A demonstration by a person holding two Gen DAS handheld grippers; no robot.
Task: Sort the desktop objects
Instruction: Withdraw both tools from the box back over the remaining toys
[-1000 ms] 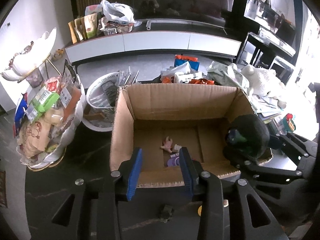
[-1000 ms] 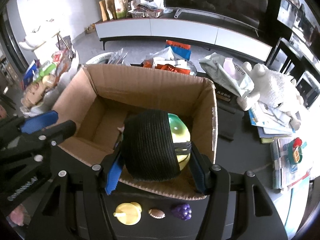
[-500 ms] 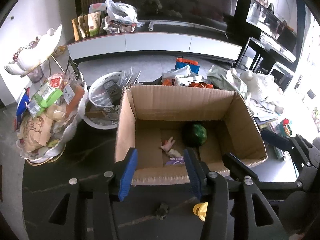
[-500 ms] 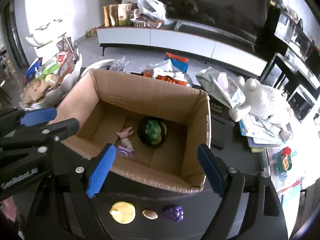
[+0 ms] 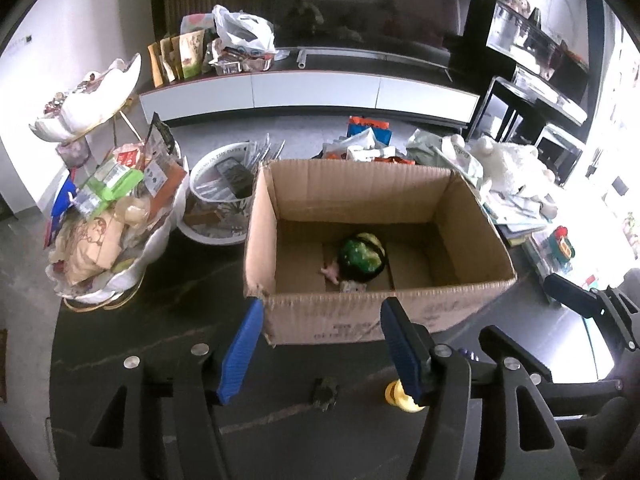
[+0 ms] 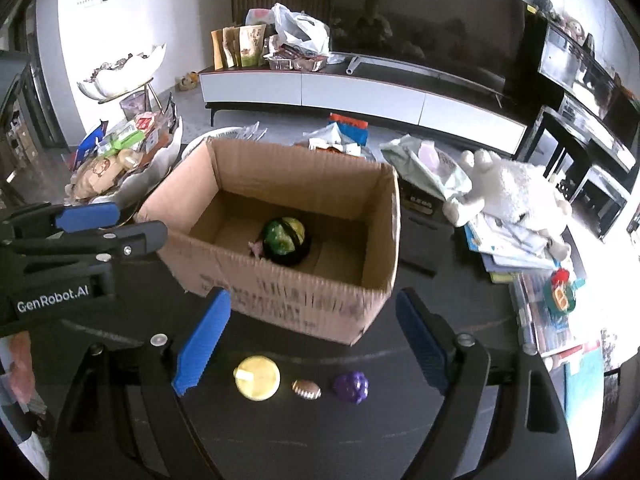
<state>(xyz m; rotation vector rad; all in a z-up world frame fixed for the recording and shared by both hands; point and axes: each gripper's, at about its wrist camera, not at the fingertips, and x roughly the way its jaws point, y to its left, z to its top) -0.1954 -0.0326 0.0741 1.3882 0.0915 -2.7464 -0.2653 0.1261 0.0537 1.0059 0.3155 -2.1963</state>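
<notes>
An open cardboard box (image 5: 360, 196) (image 6: 304, 300) stands on the dark table. Inside lie a green ball in a black knit cover (image 5: 361, 257) (image 6: 285, 236) and a small pink figure (image 5: 331, 273). In front of the box sit a yellow round toy (image 6: 256, 377), a small brown football (image 6: 306, 389) and a purple grape toy (image 6: 351, 387). A small dark object (image 5: 325, 393) lies near my left gripper (image 5: 322, 354), which is open and empty. My right gripper (image 6: 310, 350) is open above the three toys, with nothing between its fingers.
A white shell bowl of snack packets (image 5: 108, 216) and a white bucket (image 5: 224, 200) stand left of the box. A white plush animal (image 6: 516, 188) on books, a colourful toy (image 6: 560, 292) and bags lie to the right. A long TV cabinet (image 6: 360, 96) runs behind.
The right gripper opened and let the ball drop into the box, where it now rests. Both grippers have pulled back toward the table's near edge.
</notes>
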